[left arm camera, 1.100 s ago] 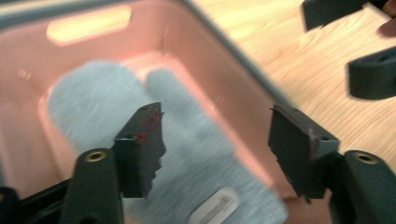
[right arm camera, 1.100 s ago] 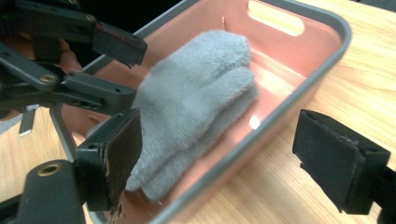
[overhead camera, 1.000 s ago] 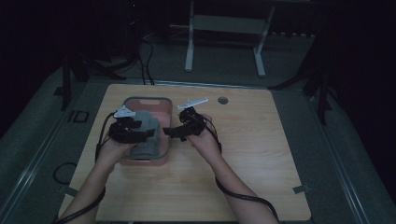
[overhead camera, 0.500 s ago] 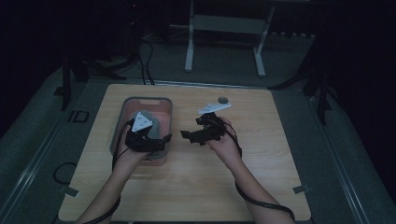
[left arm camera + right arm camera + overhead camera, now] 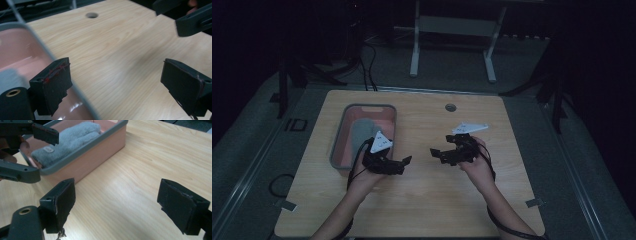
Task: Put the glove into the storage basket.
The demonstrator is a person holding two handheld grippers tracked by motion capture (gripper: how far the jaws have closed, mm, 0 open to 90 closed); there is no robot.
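Your left gripper: jaws just opening, spread, empty. Right gripper: spread, empty. Grey cloth lies in pink bin beyond them. Risk: left jaw clips the rim, shoving bin across surface.

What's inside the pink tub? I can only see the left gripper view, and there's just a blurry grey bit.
Observer: A fluffy grey cloth lies inside the pink tub, and it has a small pale label on it.
Operator: Is the other gripper holding anything?
Observer: No. The right gripper has its jaws wide open above the bare table, with nothing between them.
Operator: Where's the tub on the table?
Observer: The high view shows it on the table's left half, just beyond the person's left hand.
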